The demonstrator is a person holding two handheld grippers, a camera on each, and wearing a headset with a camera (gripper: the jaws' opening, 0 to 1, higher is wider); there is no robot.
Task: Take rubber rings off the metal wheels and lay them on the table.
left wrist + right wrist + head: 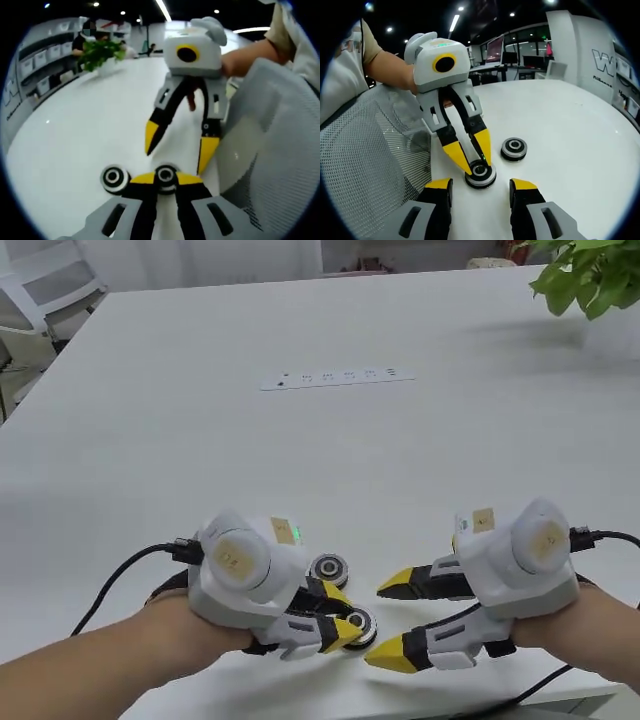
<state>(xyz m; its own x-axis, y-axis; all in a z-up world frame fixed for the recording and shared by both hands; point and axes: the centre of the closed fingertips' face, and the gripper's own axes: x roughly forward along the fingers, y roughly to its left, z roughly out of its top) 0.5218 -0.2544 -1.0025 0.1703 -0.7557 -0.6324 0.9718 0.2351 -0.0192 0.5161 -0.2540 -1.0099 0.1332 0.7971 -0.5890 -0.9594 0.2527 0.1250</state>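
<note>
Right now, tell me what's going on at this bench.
A person works two grippers over a white table. The left gripper is clamped on one metal wheel near the front edge; a second wheel lies free beside it. The right gripper is open, facing that wheel without touching it. Both wheels seem to have their rubber rings on.

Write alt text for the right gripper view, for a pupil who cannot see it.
The left tool, reaching in from the left, pinches the near wheel on a white table. The right tool stands open just before it; a second wheel lies apart, further back.
</note>
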